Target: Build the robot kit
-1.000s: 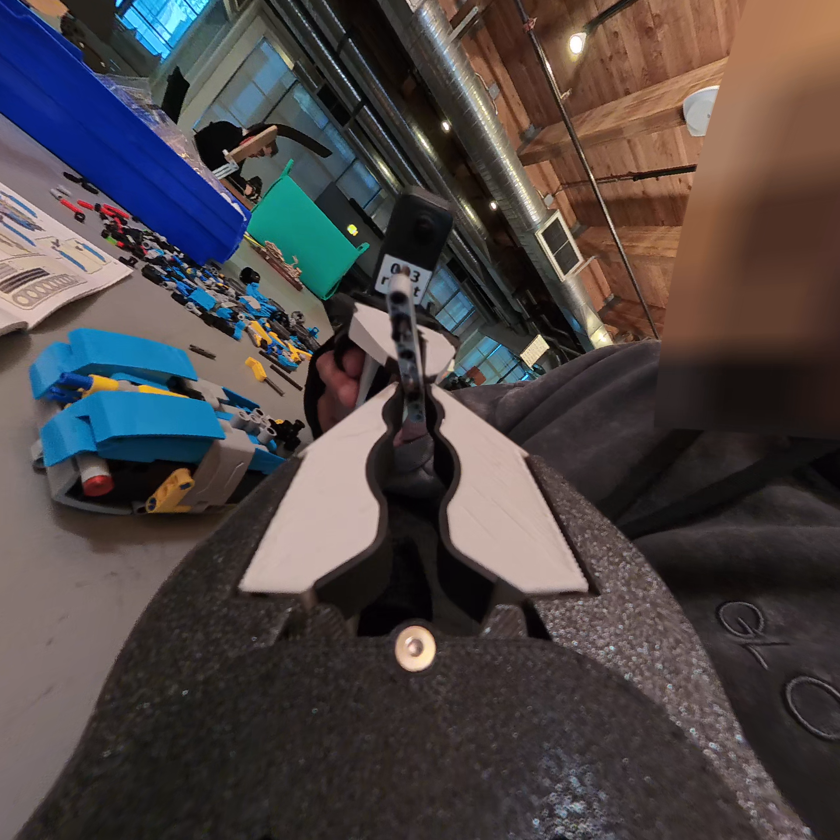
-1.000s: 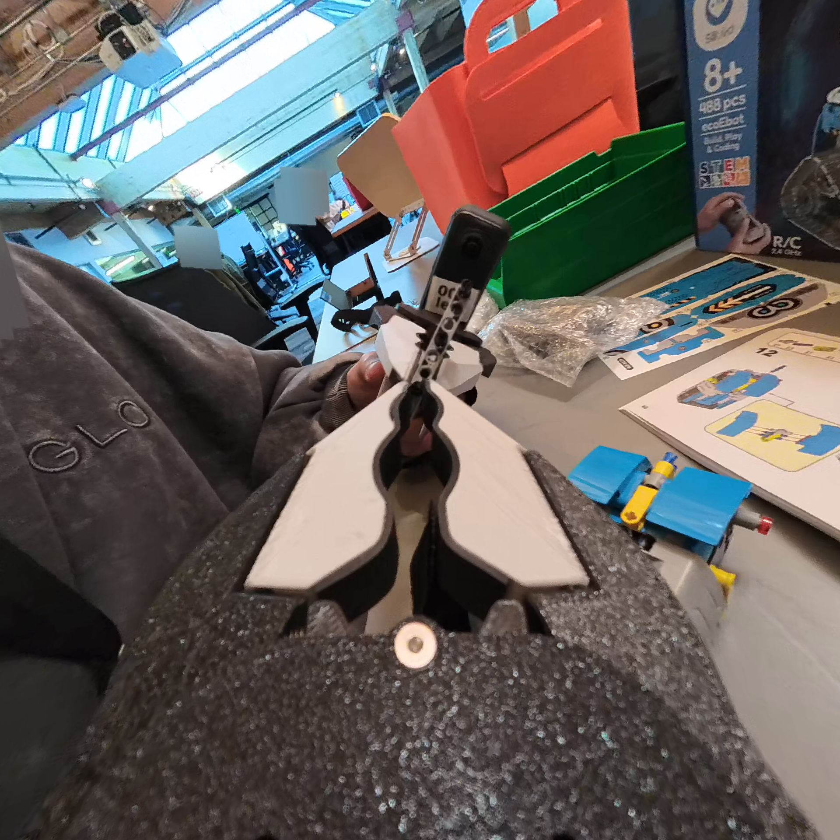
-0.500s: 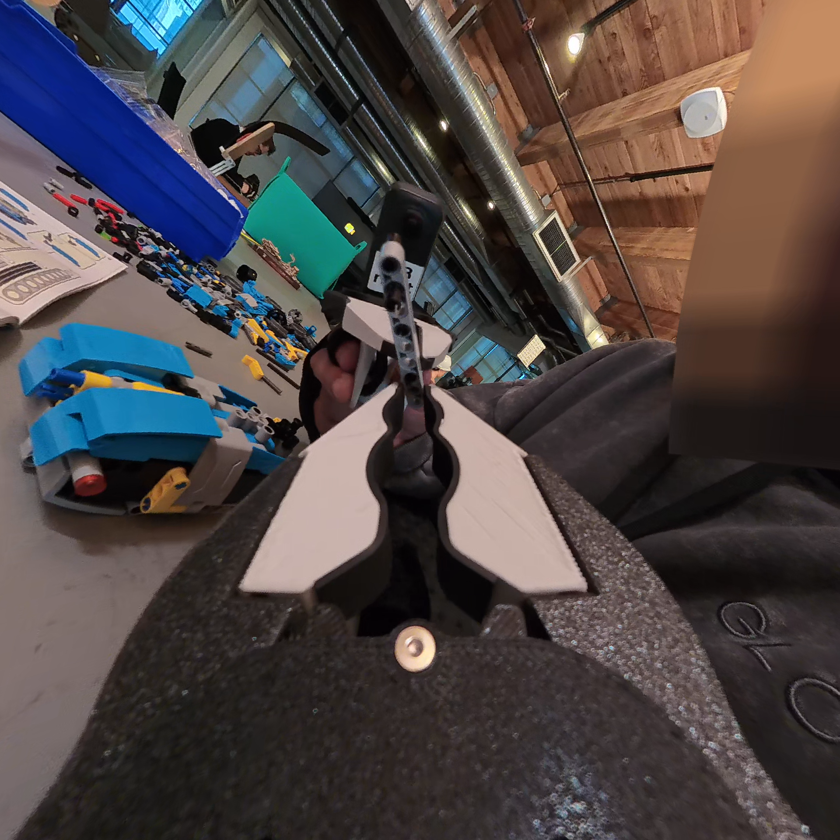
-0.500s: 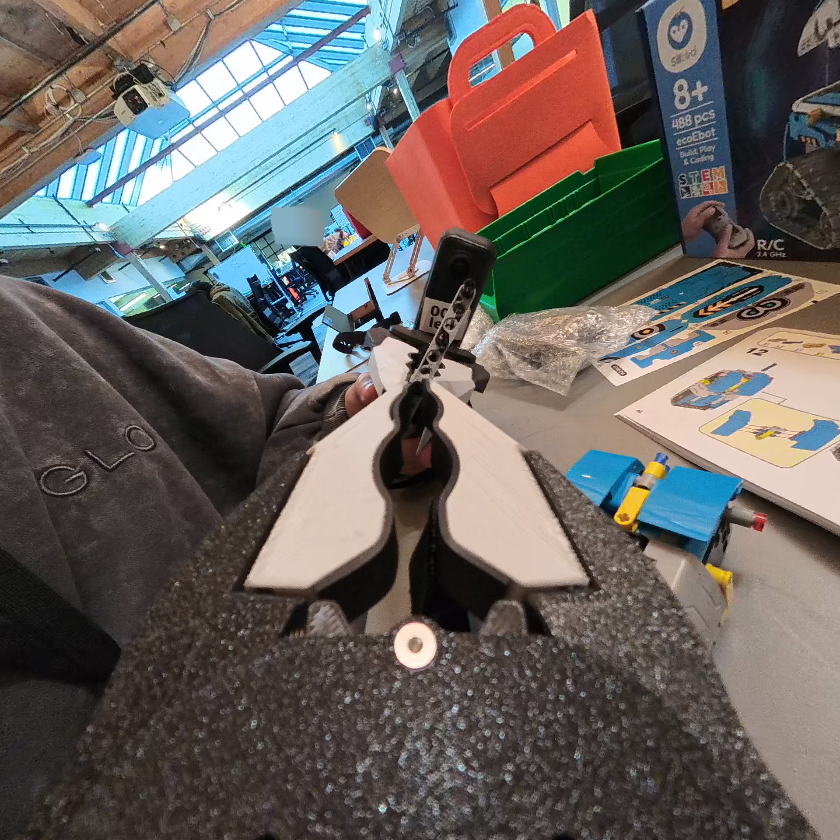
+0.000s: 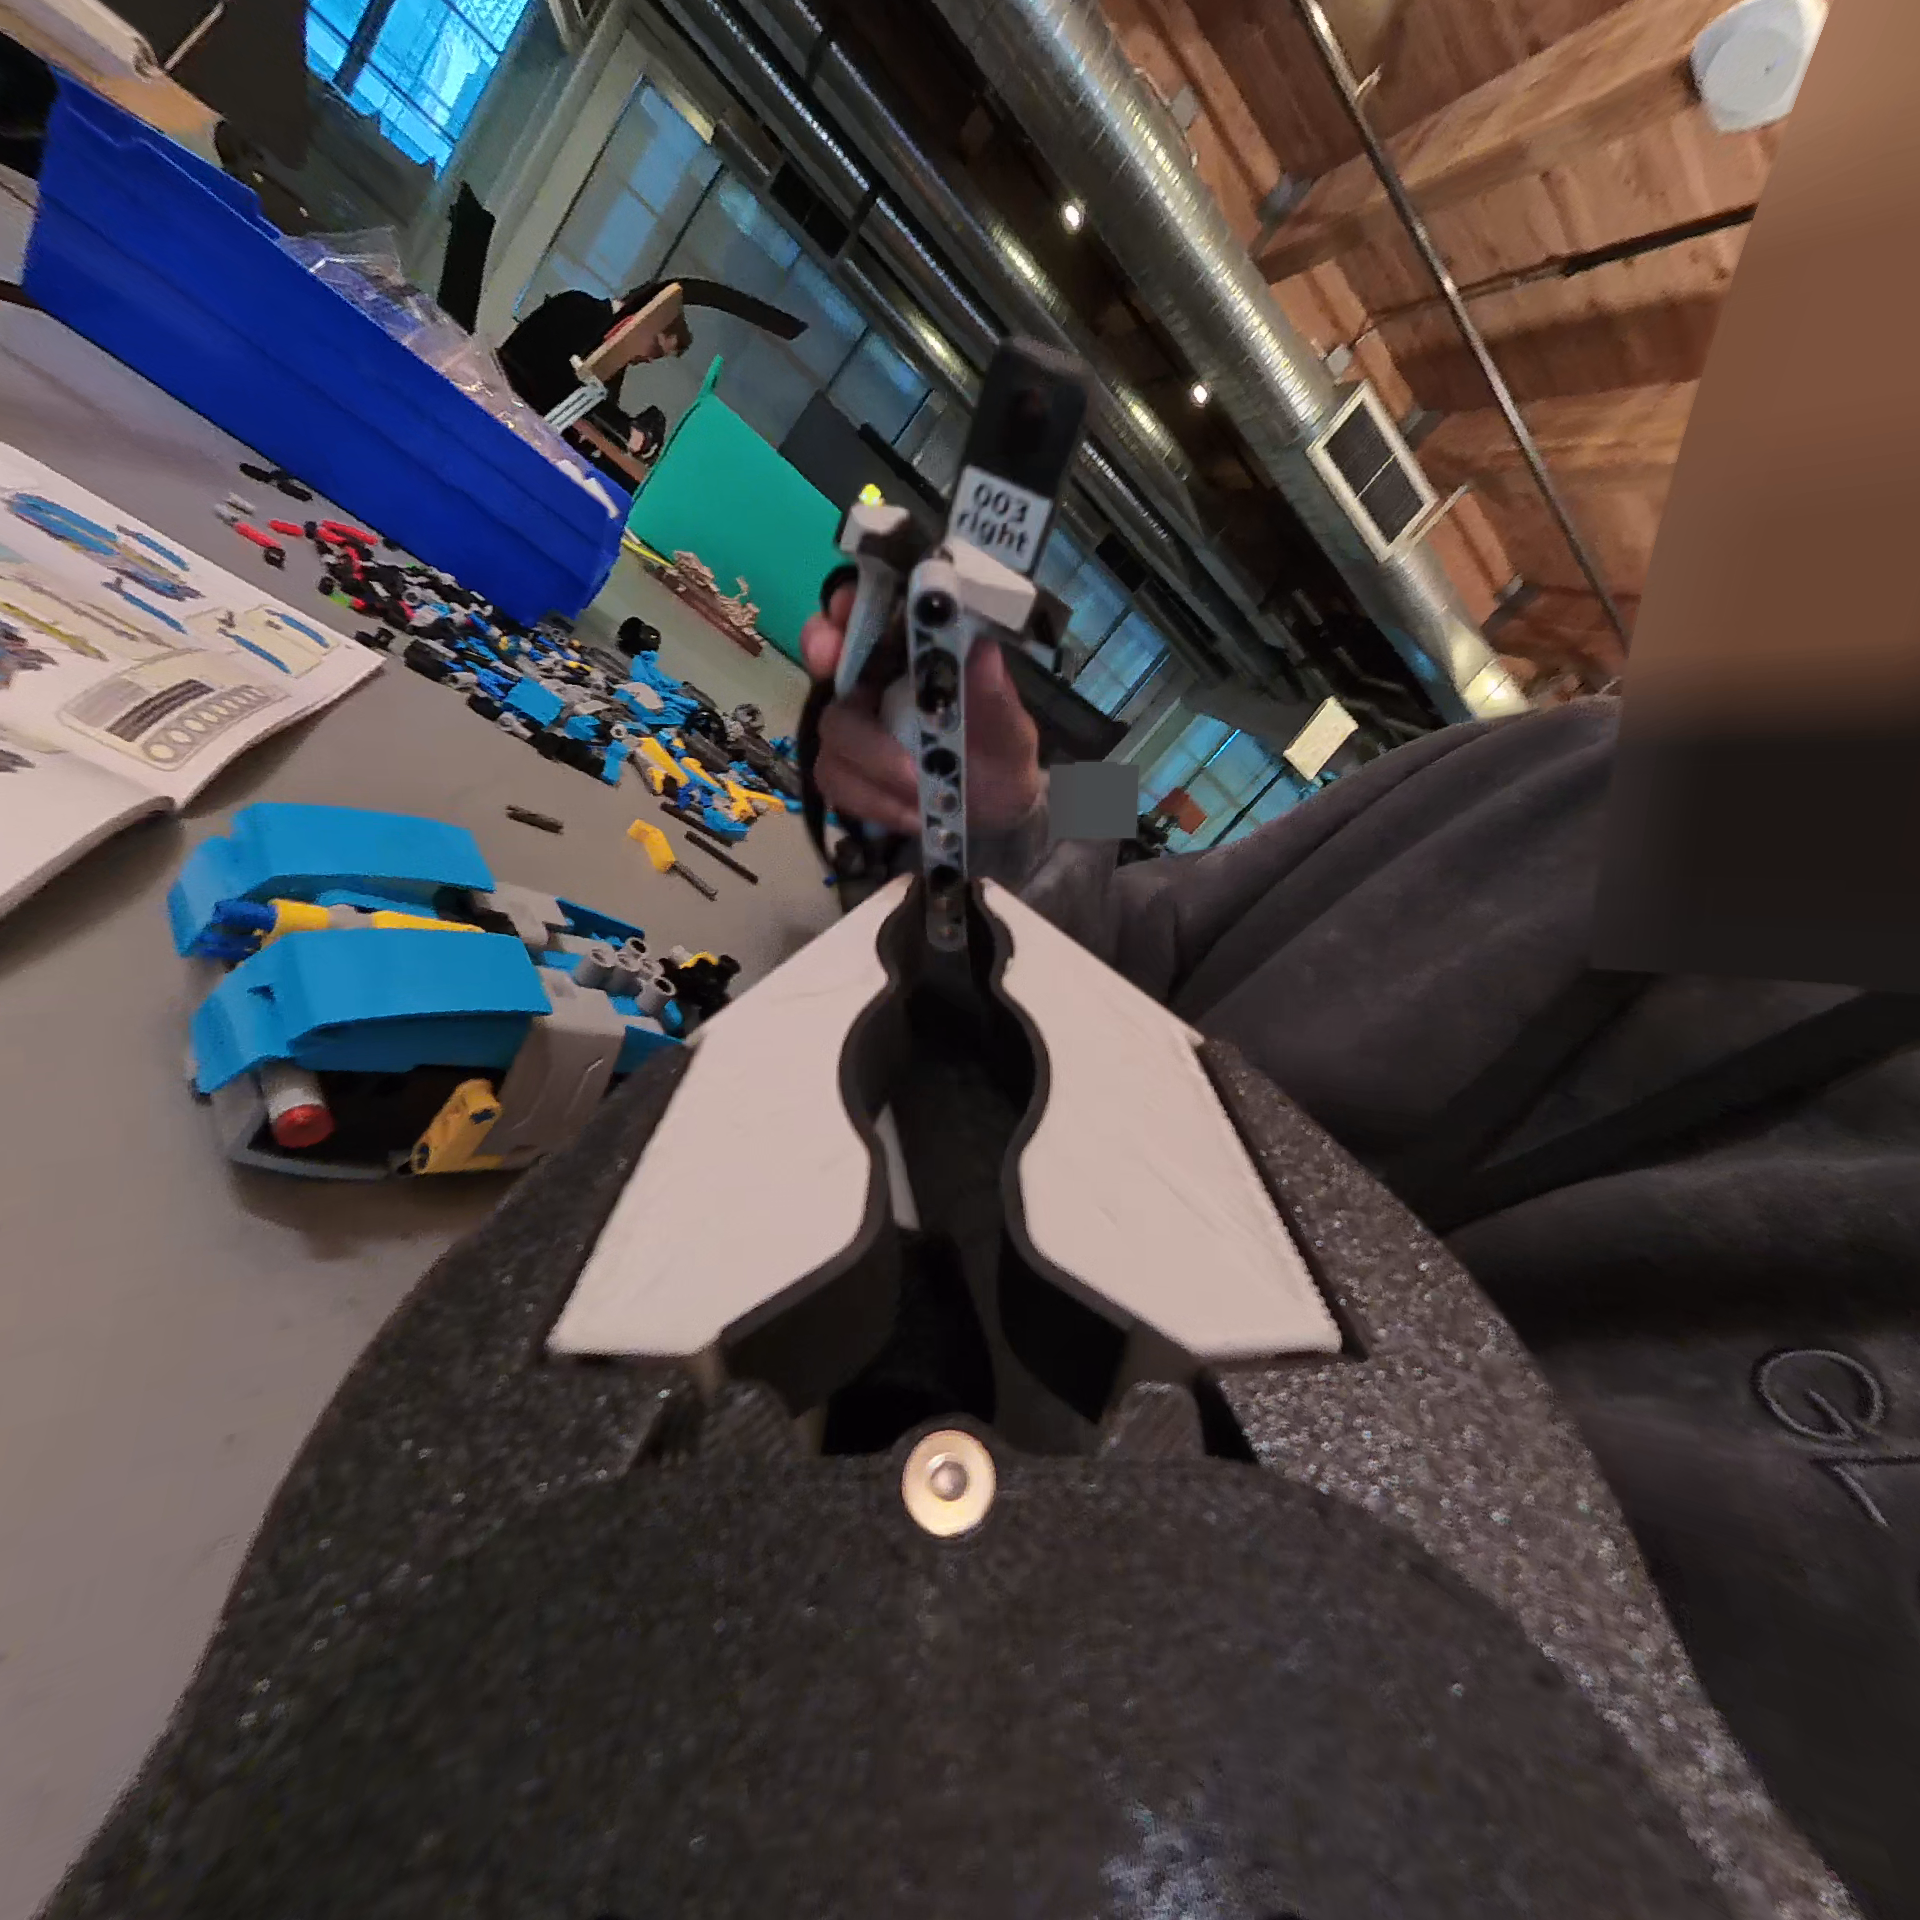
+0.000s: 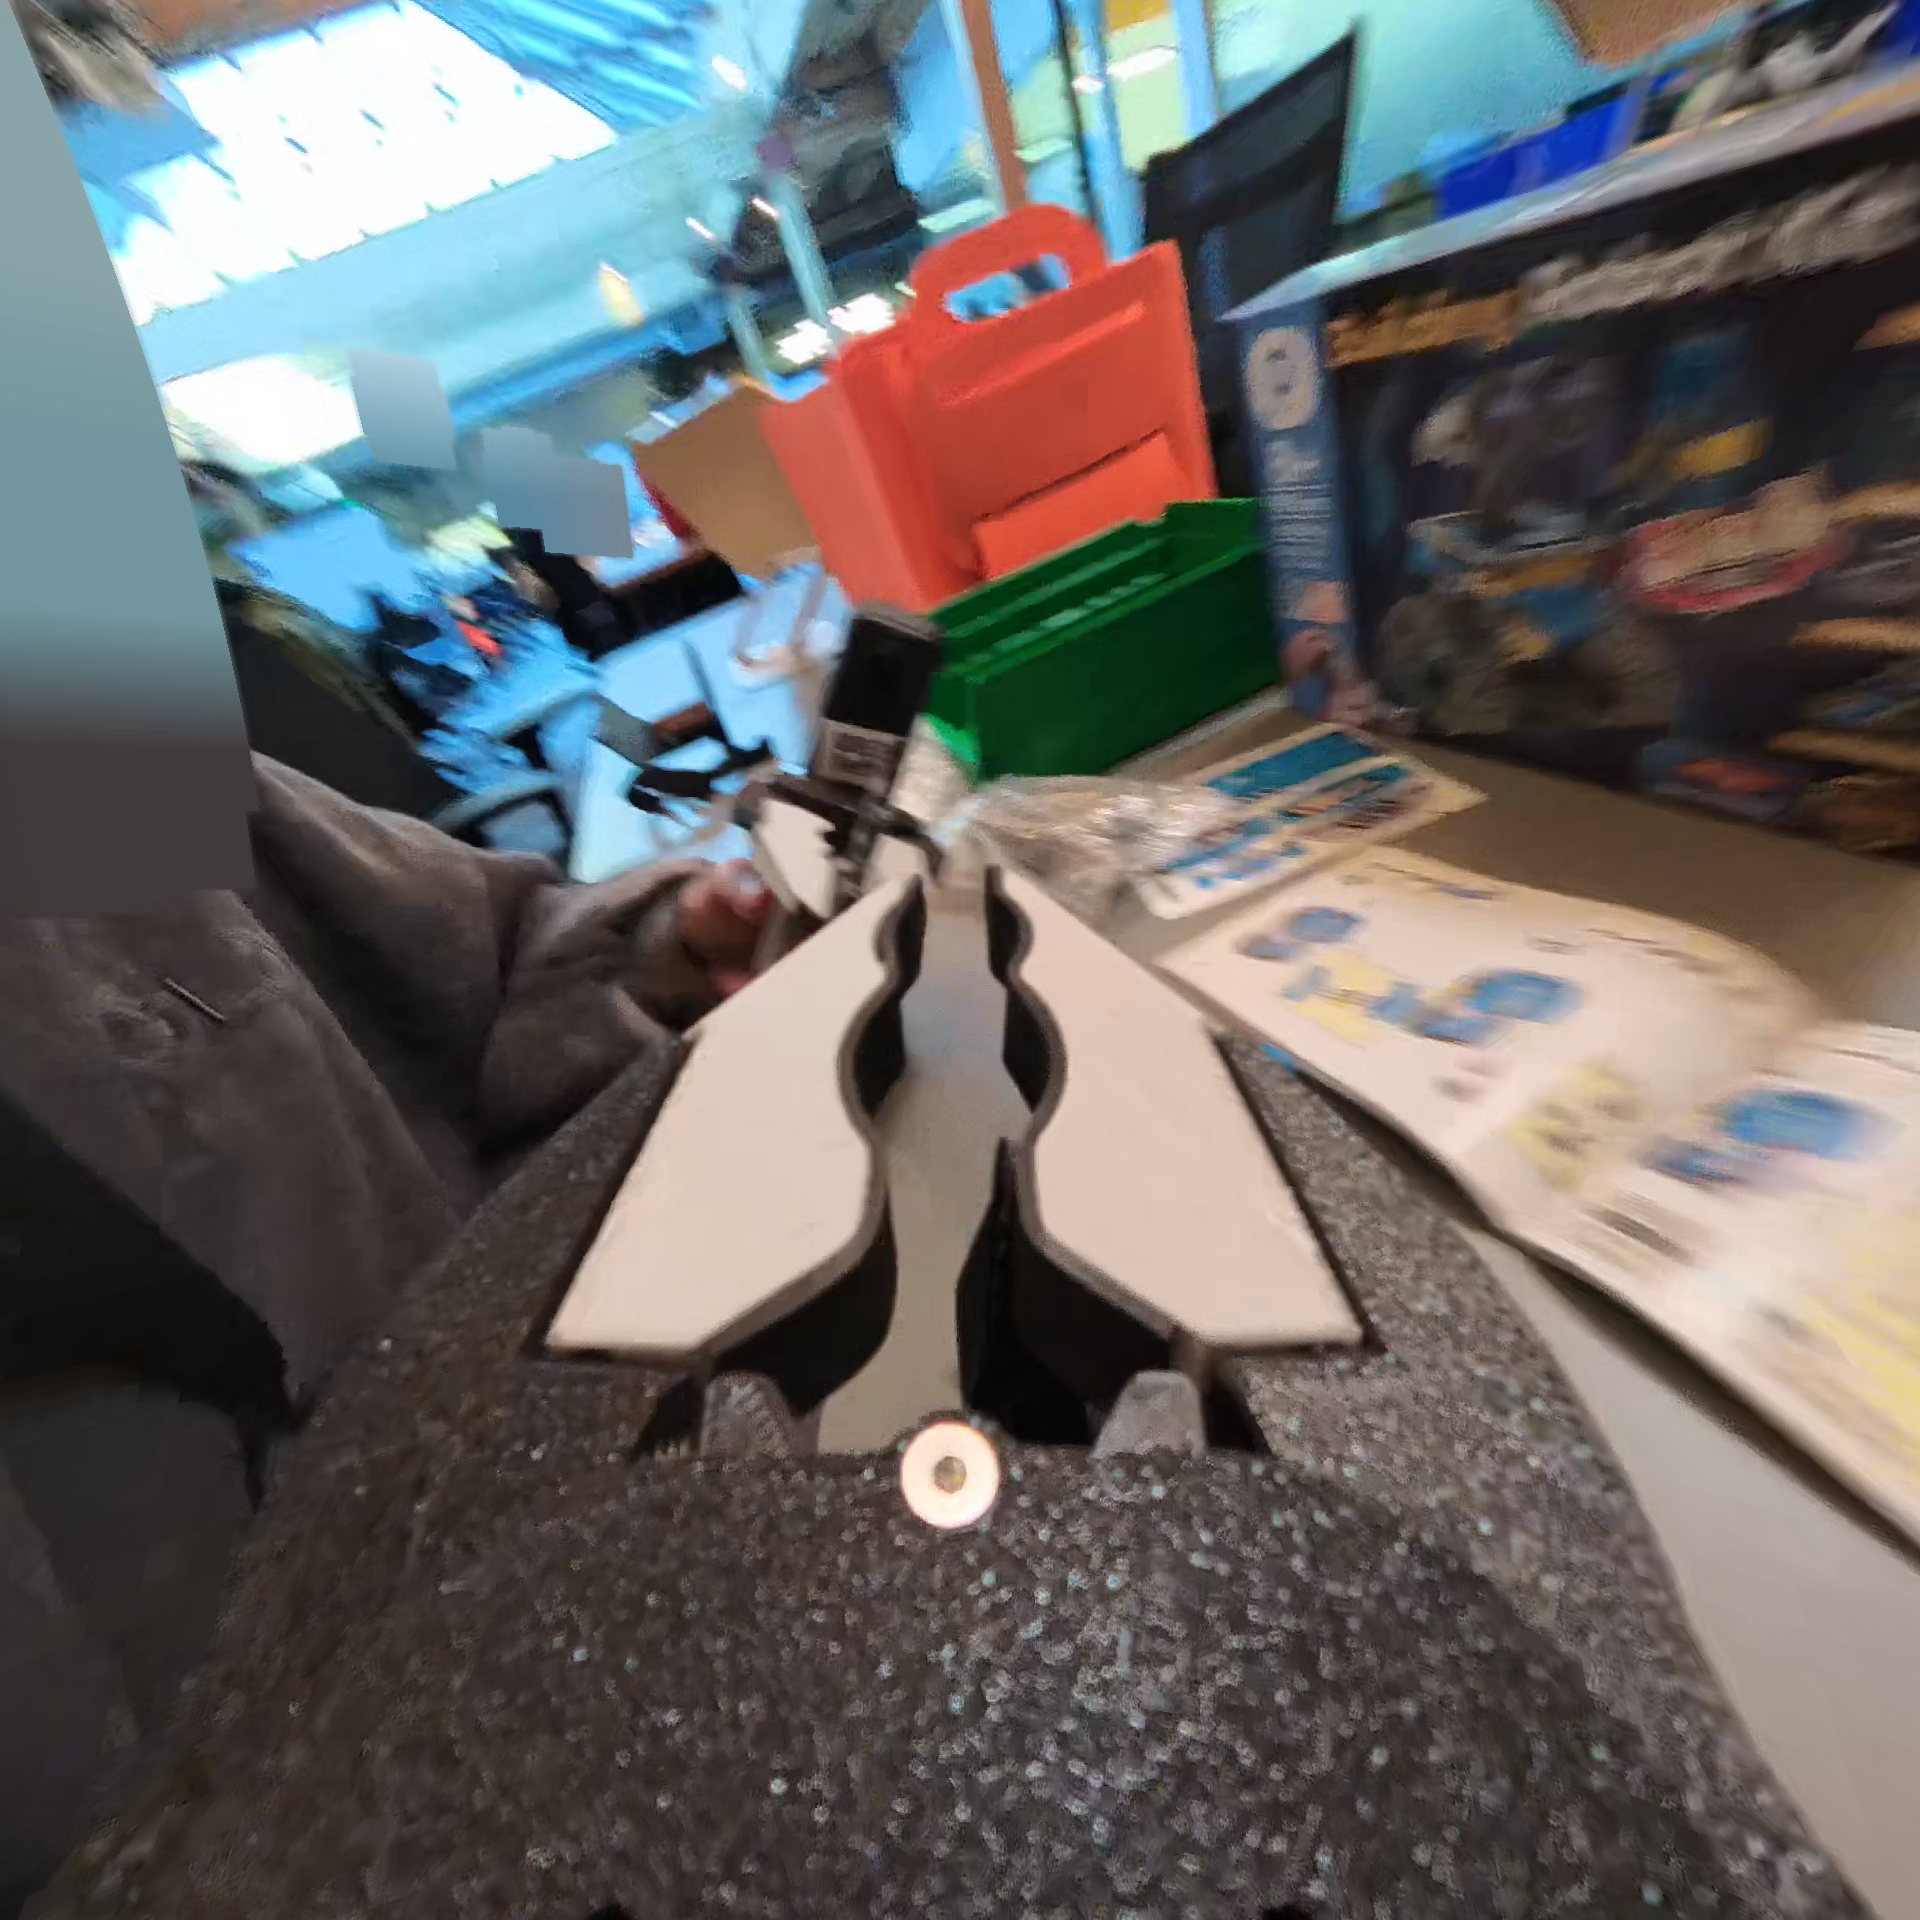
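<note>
In the left wrist view my left gripper [image 5: 940, 902] is shut on the lower end of a grey beam with a row of holes [image 5: 935, 727], which stands up from the tips. Behind the beam, a hand holds my right gripper [image 5: 930, 587] with its jaws apart around the beam's top end; I cannot tell if they touch it. In the blurred right wrist view my right gripper [image 6: 954, 885] is open and empty, with grey table showing through the gap. The left gripper [image 6: 821, 847] is ahead and slightly left of it.
A blue-and-grey part-built model [image 5: 395, 997] lies on the grey table [image 5: 156, 1351] left of my left gripper. Beyond it are an open booklet [image 5: 125, 675], scattered small parts [image 5: 582, 696] and a blue bin [image 5: 312, 384]. The right wrist view shows a booklet [image 6: 1558, 1091], plastic bag [image 6: 1060, 831], green bin [image 6: 1101, 634], orange carrier [image 6: 1018, 416] and toy box [image 6: 1610, 520]. The grippers' ends are close to 10 centimeters from one another.
My right gripper has opened, let go of the beam and drawn back from it, swinging right. My left gripper still holds the beam, which now shows longer above its tips.
</note>
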The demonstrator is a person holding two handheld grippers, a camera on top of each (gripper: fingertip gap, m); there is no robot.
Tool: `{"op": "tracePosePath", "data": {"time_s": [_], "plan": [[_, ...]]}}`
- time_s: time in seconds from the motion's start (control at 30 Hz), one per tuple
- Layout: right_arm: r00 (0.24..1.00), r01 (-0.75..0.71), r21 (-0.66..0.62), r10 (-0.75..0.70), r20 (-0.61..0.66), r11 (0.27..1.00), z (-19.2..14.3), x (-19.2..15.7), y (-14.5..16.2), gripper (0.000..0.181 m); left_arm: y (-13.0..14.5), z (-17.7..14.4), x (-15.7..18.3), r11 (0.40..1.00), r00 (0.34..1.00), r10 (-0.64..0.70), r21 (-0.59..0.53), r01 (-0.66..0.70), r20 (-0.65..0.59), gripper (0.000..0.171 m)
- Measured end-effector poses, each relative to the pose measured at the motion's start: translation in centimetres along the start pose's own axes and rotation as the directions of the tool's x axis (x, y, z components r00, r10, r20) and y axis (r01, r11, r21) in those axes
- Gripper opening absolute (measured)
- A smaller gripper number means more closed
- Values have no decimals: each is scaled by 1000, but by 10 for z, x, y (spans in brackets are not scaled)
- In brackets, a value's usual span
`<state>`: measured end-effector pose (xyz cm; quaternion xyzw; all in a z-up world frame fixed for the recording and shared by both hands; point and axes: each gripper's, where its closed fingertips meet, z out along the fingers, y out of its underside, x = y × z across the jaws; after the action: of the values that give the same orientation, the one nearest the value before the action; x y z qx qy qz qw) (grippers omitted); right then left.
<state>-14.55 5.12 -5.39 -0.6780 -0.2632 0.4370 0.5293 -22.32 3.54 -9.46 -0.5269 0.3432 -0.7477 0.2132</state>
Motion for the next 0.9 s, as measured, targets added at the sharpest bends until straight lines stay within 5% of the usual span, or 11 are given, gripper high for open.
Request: {"op": "tracePosePath", "data": {"time_s": [0.1,0.2,0.47,0.6,0.73,0.9], "plan": [[951,130,-248,-192,-242,960,-67,39,15,14,4,2,-3,999,999,26,-24,-25,25,7],[941,27,-542,-204,-270,840,-116,50,75,16,6,4,-5,1000,1000,-2,-25,2,18,7],[859,-147,-720,-274,-433,679,-182,79,147,15,8,3,-4,998,998,45,-52,-43,36,7],[867,-220,-686,-183,-463,694,-186,81,154,27,13,7,-4,996,998,45,-74,-43,32,7],[839,-155,-569,-197,-507,808,-156,100,132,27,16,8,-5,994,997,68,-91,-64,46,7],[845,-182,-605,-191,-499,775,-125,128,136,24,16,7,-6,993,996,74,-93,-69,56,7]]}}
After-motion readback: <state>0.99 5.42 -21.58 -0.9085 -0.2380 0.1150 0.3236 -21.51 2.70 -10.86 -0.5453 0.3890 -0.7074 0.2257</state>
